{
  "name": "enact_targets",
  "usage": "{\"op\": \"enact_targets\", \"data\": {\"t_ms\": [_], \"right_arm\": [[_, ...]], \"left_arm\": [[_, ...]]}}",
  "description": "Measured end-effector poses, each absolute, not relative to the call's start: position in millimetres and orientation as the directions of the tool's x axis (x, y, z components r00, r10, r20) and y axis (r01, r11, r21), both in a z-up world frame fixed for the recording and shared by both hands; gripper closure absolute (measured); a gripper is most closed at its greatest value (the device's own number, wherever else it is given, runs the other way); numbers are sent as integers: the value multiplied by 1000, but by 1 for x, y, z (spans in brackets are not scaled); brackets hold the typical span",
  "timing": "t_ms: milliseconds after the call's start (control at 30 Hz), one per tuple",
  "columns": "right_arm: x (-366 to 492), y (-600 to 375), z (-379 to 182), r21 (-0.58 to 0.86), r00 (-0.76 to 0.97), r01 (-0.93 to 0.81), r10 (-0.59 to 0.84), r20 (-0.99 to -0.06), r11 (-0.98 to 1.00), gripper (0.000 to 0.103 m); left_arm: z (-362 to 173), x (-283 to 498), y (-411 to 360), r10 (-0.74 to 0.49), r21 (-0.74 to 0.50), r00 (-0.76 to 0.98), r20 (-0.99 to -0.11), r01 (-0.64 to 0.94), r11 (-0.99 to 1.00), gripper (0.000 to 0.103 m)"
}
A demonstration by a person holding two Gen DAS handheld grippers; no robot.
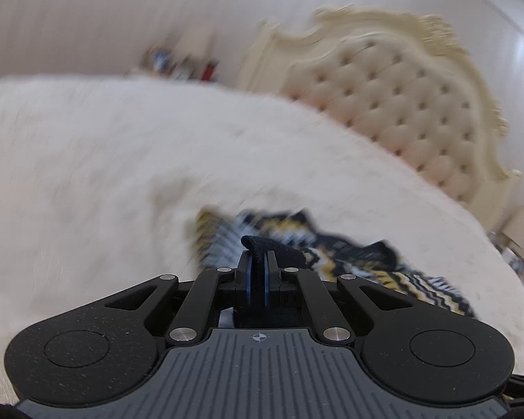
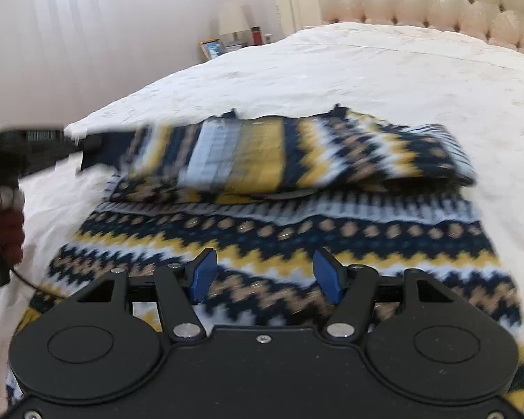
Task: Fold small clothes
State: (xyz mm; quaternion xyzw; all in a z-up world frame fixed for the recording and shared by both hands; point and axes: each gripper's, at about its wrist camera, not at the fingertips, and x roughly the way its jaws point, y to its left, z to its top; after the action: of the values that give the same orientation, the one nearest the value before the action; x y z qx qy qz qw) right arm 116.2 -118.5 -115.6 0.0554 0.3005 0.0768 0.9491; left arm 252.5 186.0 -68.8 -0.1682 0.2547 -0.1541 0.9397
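Observation:
A knitted sweater (image 2: pixel 297 230) with navy, yellow, white and tan zigzag bands lies on the white bed. Its sleeve (image 2: pixel 262 153) is stretched across the upper body of the sweater. My left gripper (image 1: pixel 257 255) is shut on the sleeve's dark navy cuff (image 1: pixel 272 249); in the right wrist view the left gripper (image 2: pixel 70 146) shows at the far left, holding that cuff. The sweater (image 1: pixel 366 262) appears blurred beyond the left fingers. My right gripper (image 2: pixel 263 272) is open and empty, just above the sweater's lower body.
The white bedspread (image 2: pixel 366 70) spreads around the sweater. A tufted cream headboard (image 2: pixel 436 3) stands at the back right. A nightstand with a lamp (image 2: pixel 232 21), a picture frame and a red bottle is beyond the bed's far edge. The left wrist view is motion-blurred.

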Motion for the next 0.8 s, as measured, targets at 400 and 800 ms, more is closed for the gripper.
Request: {"op": "enact_targets", "data": {"t_ms": [400,800], "right_arm": [[172,-159,-122,316,801,-66,239,-548,947,36],[194,-240,-139,641,931,225,32,-363,734,38]], "left_arm": [[-58,253,194,-456,-499,820,-345,252,830,97],[-70,263,201,-444,-539,814,-375,198,819,97]]}}
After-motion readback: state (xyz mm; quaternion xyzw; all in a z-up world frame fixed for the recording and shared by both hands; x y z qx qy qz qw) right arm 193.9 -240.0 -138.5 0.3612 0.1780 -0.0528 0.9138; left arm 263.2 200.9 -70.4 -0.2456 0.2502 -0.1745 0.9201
